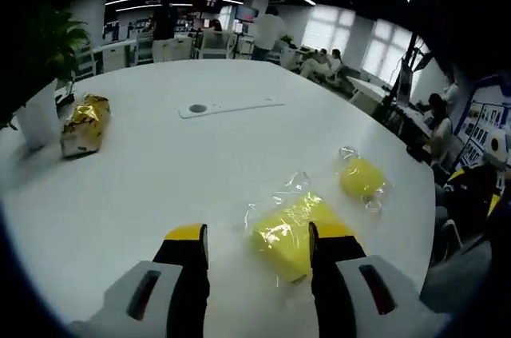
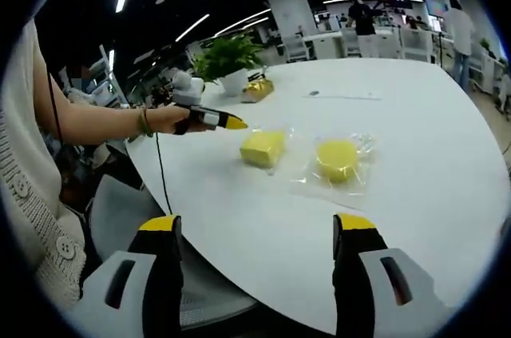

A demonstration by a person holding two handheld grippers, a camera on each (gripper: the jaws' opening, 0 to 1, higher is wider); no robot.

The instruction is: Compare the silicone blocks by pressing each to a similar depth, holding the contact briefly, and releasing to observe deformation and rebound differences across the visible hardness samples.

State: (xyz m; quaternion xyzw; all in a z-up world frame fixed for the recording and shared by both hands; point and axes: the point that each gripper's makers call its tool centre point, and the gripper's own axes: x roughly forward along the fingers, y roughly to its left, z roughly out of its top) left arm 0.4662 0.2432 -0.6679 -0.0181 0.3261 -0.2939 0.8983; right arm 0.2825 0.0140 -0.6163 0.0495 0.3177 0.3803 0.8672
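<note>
Two yellow silicone blocks in clear bags lie on the white table [image 1: 160, 186]. In the left gripper view, the square block [image 1: 289, 236] sits just ahead of my open left gripper [image 1: 259, 232], close to its right jaw, and the round block [image 1: 361, 176] lies farther right. In the right gripper view, the square block [image 2: 262, 147] and the round block [image 2: 337, 159] lie side by side beyond my right gripper [image 2: 256, 223], which is open, holds nothing and hovers over the table's near edge. A hand holds the left gripper [image 2: 235, 123] just left of the square block.
A gold foil packet [image 1: 86, 122] and a potted plant [image 1: 36, 110] stand at the table's far left; they show as the packet [image 2: 257, 90] and plant [image 2: 227, 54] in the right gripper view. A round cable port [image 1: 198, 108] is mid-table. People sit at desks beyond.
</note>
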